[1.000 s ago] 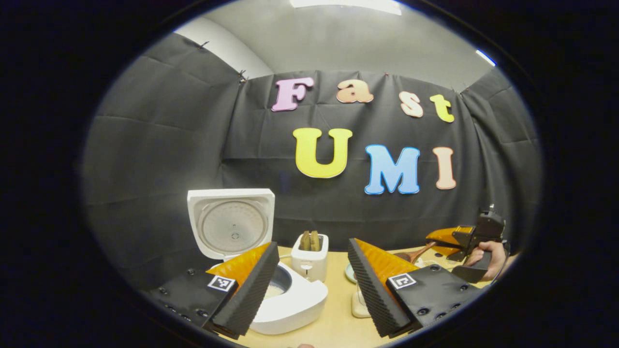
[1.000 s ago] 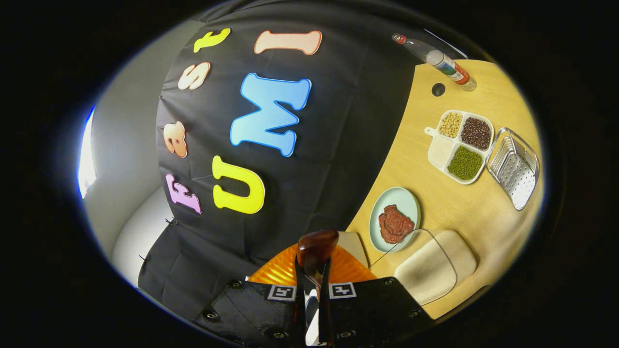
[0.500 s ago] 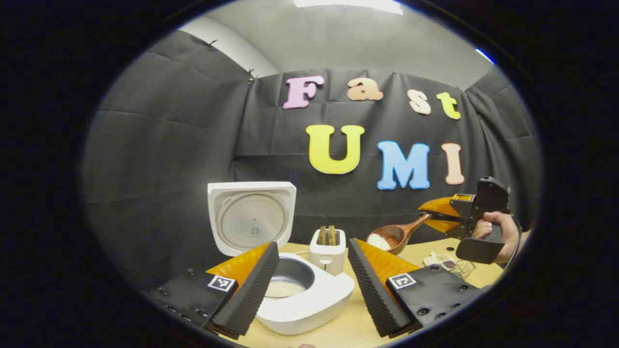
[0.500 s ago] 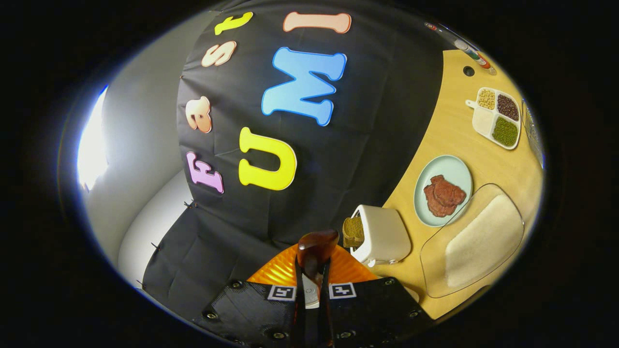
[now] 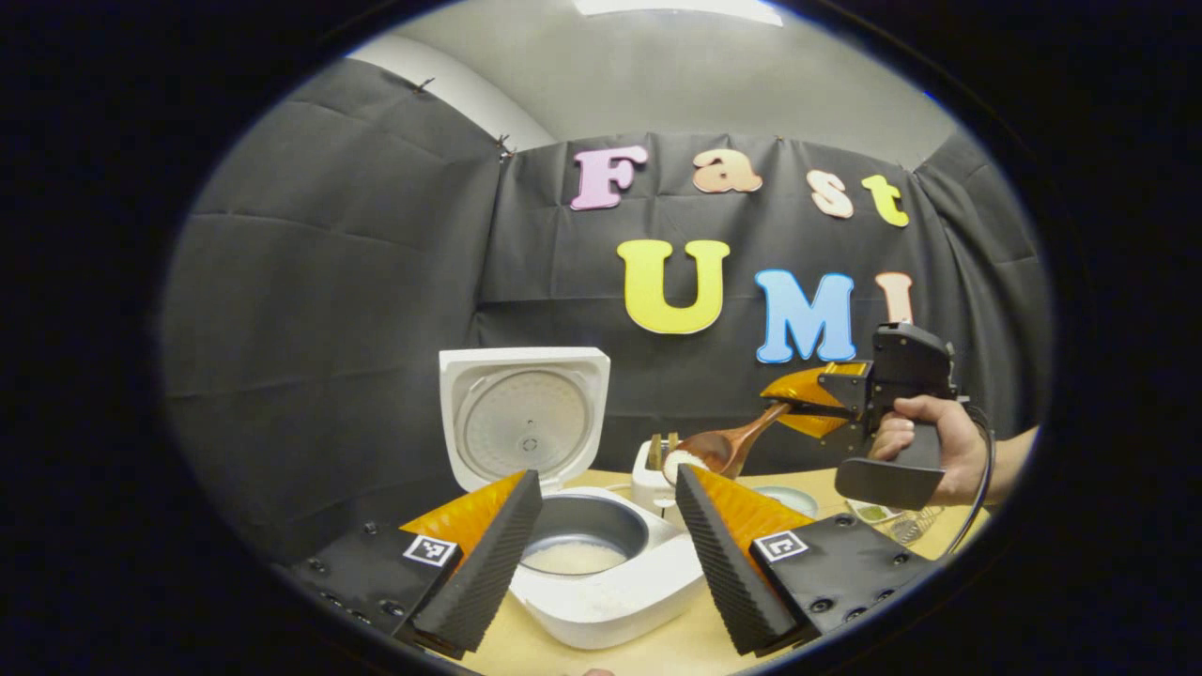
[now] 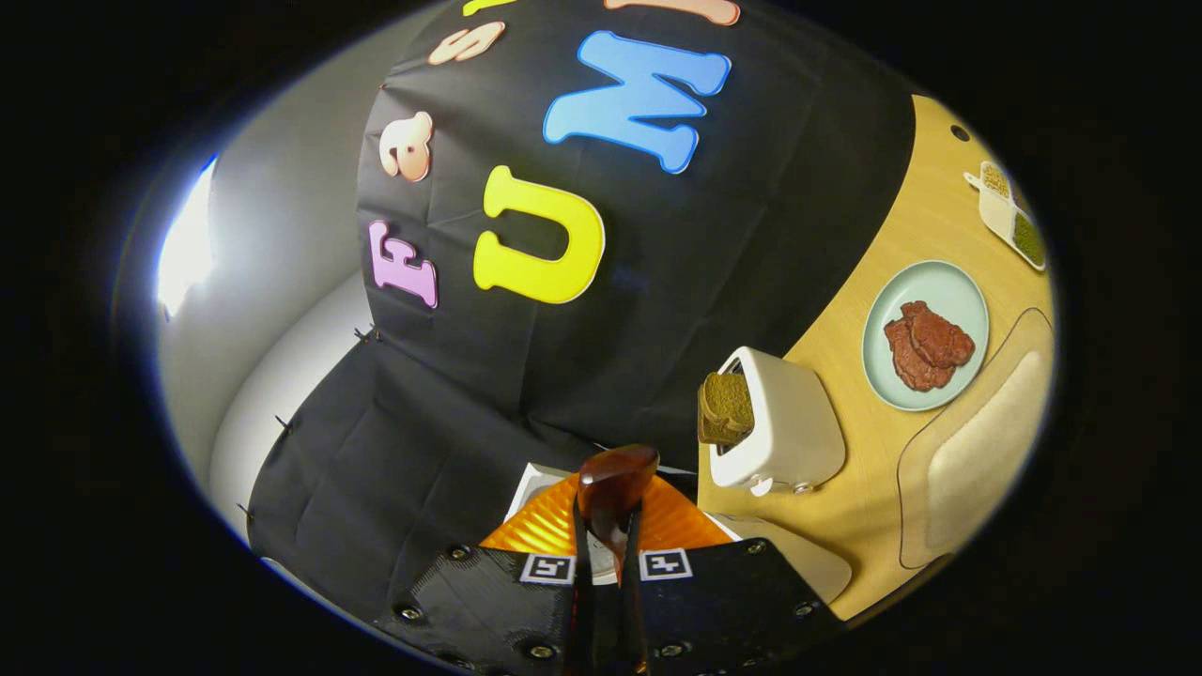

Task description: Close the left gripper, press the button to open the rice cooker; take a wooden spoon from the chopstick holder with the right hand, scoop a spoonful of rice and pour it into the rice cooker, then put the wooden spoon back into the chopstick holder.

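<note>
Right gripper (image 5: 798, 406) clamps wooden spoon (image 5: 723, 449) handle, rice-loaded bowl right of the open rice cooker (image 5: 587, 554) pot, lower centre; left gripper (image 5: 606, 554) wide, idle.

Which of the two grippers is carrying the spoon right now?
The right gripper, shut on the wooden spoon with rice in its bowl. The left gripper stands open and empty by the rice cooker.

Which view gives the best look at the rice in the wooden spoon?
The left gripper view. There the wooden spoon is seen side-on, held by the right gripper, with the white rice heaped in its bowl beside the open rice cooker. The right gripper view gives just the spoon's handle end between the fingers; no rice.
</note>
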Action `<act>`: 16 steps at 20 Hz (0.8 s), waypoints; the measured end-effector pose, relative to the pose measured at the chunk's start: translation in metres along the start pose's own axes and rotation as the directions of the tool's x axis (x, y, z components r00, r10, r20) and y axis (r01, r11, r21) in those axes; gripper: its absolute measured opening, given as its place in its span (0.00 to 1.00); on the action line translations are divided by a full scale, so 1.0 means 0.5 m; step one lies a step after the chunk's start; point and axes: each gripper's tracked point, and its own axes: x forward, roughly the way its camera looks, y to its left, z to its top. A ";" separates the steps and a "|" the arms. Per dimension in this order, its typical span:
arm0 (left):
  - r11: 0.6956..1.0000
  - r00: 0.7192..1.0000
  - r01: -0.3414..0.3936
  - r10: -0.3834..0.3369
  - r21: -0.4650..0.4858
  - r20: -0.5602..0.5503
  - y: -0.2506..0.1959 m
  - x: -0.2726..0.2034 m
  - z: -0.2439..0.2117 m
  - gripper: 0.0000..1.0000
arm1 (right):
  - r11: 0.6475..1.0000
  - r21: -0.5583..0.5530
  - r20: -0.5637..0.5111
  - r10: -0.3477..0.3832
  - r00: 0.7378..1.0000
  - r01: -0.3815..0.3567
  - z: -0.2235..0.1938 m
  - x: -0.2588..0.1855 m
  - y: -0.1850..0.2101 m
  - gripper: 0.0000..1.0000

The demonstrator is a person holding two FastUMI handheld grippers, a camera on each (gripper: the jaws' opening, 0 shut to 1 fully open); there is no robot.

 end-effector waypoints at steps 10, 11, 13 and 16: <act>0.998 0.998 -0.058 0.059 -0.039 0.009 0.037 -0.001 -0.007 0.99 | 0.982 -0.187 -0.093 -0.040 0.995 0.022 -0.093 0.110 0.007 0.10; 0.997 0.998 -0.064 0.064 -0.037 0.005 0.038 -0.006 -0.011 0.99 | 0.977 -0.212 -0.105 -0.046 0.993 0.022 -0.102 0.123 0.008 0.10; 0.997 0.997 -0.070 0.071 -0.030 0.005 0.040 -0.011 -0.012 0.99 | 0.966 -0.256 -0.131 -0.052 0.990 0.017 -0.123 0.145 0.012 0.10; 0.997 0.997 -0.076 0.075 -0.027 -0.004 0.043 -0.015 -0.022 0.99 | 0.924 -0.383 -0.166 -0.066 0.984 -0.003 -0.164 0.174 0.018 0.10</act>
